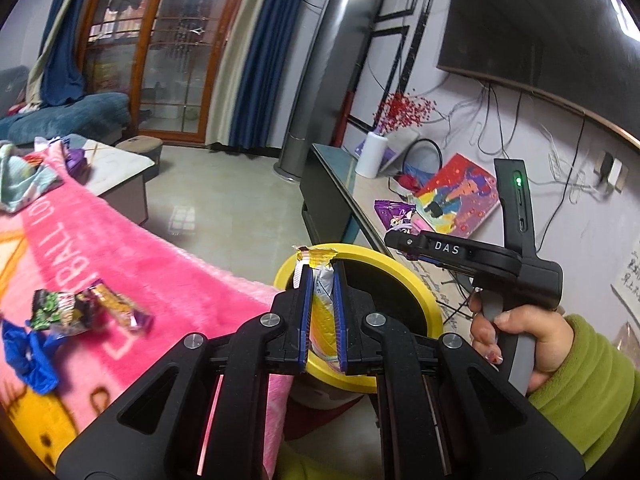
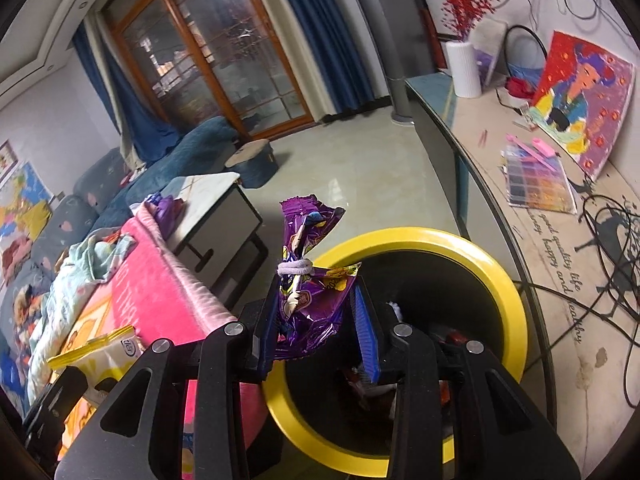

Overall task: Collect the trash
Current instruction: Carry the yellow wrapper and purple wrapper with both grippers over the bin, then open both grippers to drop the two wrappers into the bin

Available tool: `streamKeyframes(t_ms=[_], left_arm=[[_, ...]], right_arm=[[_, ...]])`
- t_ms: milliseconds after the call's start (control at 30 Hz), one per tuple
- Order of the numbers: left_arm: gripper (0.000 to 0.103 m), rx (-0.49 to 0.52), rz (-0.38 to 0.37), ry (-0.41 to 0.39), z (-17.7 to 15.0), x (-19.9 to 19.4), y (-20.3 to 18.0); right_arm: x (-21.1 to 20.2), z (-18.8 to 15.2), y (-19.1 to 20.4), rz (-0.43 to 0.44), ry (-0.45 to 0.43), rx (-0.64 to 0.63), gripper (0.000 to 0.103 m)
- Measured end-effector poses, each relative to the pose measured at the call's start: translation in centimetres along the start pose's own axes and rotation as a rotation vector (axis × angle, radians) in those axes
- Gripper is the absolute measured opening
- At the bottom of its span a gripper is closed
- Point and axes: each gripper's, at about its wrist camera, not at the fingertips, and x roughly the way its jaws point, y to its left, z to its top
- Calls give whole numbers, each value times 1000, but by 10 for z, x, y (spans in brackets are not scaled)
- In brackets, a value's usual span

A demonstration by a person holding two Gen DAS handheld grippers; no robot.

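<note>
left gripper (image 1: 323, 280): jaws clamp yellow wrapper (image 1: 322, 304) | right gripper (image 2: 316, 300): jaws grip purple wrapper (image 2: 308, 280), seemingly loosely | yellow-rimmed bin (image 2: 504, 280) below

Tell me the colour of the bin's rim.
Yellow. The bin rim shows best in the right wrist view, around a black interior.

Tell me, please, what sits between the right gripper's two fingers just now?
In the right wrist view, the right gripper holds a purple snack bag tied with a white hair band, over the yellow-rimmed bin.
</note>
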Motion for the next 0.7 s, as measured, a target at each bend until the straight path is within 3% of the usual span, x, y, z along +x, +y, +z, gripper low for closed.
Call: streamKeyframes(t_ms=[700], left_arm=[[6, 70, -28, 87, -5, 53, -27]], right_arm=[[18, -7, -50, -34, 73, 89, 32]])
